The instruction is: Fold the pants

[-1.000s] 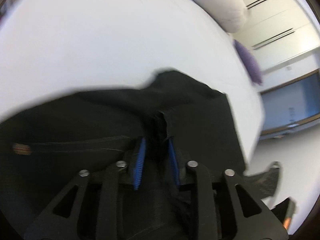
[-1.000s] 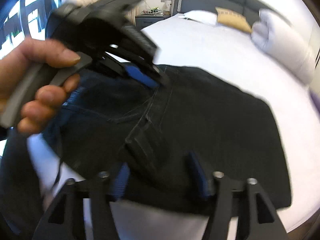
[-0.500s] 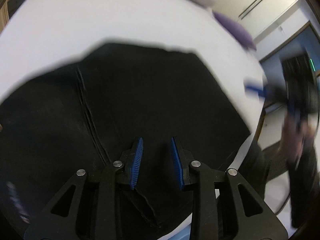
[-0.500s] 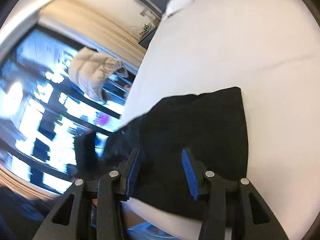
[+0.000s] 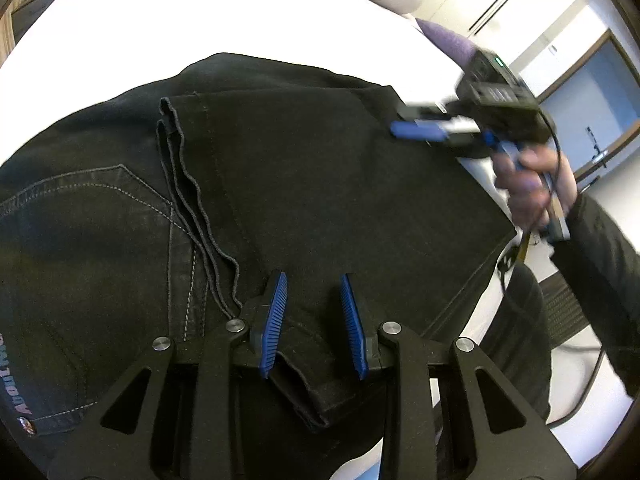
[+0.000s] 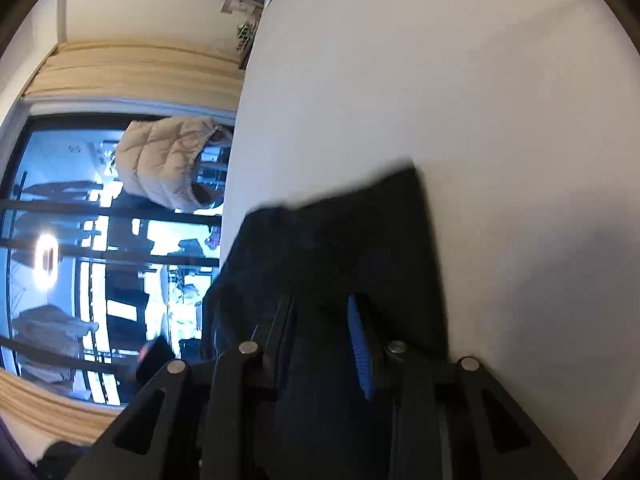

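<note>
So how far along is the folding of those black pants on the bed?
One fold looks done: the leg hems lie doubled back over the seat, by the back pocket, and the pants rest flat on the white bed. Nothing is gripped now: the left hand-held gripper is open above the cloth, and the right hand-held gripper is open at the far corner. Probably one more fold remains.

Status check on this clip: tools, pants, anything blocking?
Left tool open, empty, over the pants. Right tool open at their far edge. Pants folded, flat on the bed. Nothing in the way.
</note>
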Action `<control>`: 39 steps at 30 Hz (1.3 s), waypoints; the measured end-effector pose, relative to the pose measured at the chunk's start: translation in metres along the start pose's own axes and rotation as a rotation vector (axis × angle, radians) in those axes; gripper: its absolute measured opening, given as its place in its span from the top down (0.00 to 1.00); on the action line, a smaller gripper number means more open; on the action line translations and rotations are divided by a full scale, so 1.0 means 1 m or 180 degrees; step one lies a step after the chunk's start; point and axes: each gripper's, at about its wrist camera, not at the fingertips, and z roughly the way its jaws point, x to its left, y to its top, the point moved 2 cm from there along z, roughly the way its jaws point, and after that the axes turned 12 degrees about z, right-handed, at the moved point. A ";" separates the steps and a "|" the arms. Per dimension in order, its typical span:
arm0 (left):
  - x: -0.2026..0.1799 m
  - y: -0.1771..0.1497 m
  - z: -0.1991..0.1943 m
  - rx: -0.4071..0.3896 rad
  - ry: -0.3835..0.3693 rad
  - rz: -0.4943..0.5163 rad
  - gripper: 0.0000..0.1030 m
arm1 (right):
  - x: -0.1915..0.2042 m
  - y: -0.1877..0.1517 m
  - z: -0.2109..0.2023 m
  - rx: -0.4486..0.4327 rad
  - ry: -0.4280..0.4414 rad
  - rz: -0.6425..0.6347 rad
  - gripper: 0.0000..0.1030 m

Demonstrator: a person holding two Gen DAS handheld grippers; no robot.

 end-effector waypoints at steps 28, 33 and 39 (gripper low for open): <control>0.028 -0.092 -0.156 -0.1150 0.0054 -0.0706 0.11 | 0.074 -0.132 -0.022 -0.0649 0.0149 -0.0522 0.31; 0.069 -0.167 -0.227 -0.1666 0.0103 -0.1508 0.11 | 0.110 -0.124 0.036 -0.0325 0.0526 -0.0556 0.31; 0.108 -0.244 -0.248 -0.1982 0.0061 -0.2386 0.11 | 0.120 -0.106 0.089 -0.0095 0.0766 -0.0324 0.31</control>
